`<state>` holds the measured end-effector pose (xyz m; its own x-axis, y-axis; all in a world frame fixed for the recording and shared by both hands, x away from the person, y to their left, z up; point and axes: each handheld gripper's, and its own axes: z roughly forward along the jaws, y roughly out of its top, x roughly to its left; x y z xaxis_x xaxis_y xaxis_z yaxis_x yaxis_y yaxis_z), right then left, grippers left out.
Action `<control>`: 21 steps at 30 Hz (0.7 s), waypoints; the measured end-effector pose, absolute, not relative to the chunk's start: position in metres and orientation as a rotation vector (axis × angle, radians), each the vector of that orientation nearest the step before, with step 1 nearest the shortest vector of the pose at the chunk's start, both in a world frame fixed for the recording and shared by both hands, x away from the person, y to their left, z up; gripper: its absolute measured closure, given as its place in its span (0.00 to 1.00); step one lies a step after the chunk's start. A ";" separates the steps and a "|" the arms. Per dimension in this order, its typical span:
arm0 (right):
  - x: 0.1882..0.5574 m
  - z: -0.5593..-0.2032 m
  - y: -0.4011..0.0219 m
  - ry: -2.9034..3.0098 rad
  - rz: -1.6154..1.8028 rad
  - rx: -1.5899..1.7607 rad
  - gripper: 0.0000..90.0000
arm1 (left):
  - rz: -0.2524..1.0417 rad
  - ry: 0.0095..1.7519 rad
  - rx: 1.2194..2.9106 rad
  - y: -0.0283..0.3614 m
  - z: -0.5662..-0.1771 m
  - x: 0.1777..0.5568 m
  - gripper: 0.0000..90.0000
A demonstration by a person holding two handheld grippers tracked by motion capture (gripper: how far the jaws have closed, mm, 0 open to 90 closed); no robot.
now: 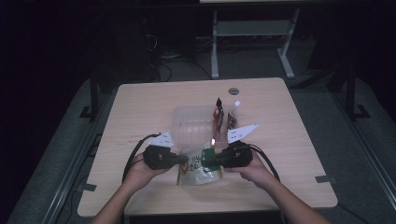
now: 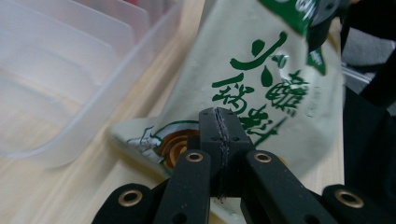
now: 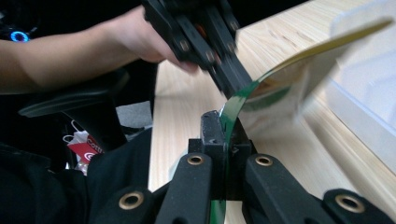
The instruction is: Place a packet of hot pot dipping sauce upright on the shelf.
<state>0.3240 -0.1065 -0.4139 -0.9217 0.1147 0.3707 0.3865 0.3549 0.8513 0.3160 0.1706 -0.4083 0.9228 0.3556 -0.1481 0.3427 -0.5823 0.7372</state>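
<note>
Dark room; pale wooden table (image 1: 140, 100) with table legs and cables behind it on the floor. We note a clear plastic bin (image 1: 189, 126) with ribbed dividers near the middle of the table, and two small packets (image 1: 218, 114) standing upright just to its right.

A pale snack bag (image 1: 198, 168) with green printed characters sits at the near edge of the bin, between the two grippers. The left gripper (image 1: 183, 159) has its jaws pressed together on one side of the bag; in the left gripper view the closed jaws pinch the bag's edge near a brown spiral print. The right gripper (image 1: 211, 161) is clamped on the opposite, green edge; in the right gripper view we see the green film caught between its shut jaws and curving upward.

Bag is spread between the two grippers, its lower end at or near the tabletop; we cannot tell whether it touches. A hand (image 1: 140, 170) holds the left gripper, and another hand (image 1: 254, 170) holds the right one.
</note>
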 end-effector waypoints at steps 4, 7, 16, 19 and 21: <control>0.325 -0.406 -0.100 -2.377 -1.615 -0.395 1.00 | 0.007 0.463 2.247 0.159 -0.410 0.315 1.00; 0.325 -0.400 -0.093 -2.390 -1.625 -0.363 1.00 | -0.001 0.449 2.238 0.153 -0.408 0.314 1.00; 0.328 -0.391 -0.095 -2.393 -1.665 -0.336 1.00 | 0.005 0.449 2.222 0.154 -0.406 0.314 1.00; 0.329 -0.389 -0.097 -2.400 -1.670 -0.337 1.00 | 0.010 0.461 2.208 0.158 -0.405 0.315 0.99; 0.329 -0.388 -0.099 -2.410 -1.670 -0.337 1.00 | 0.015 0.470 2.198 0.162 -0.403 0.315 0.96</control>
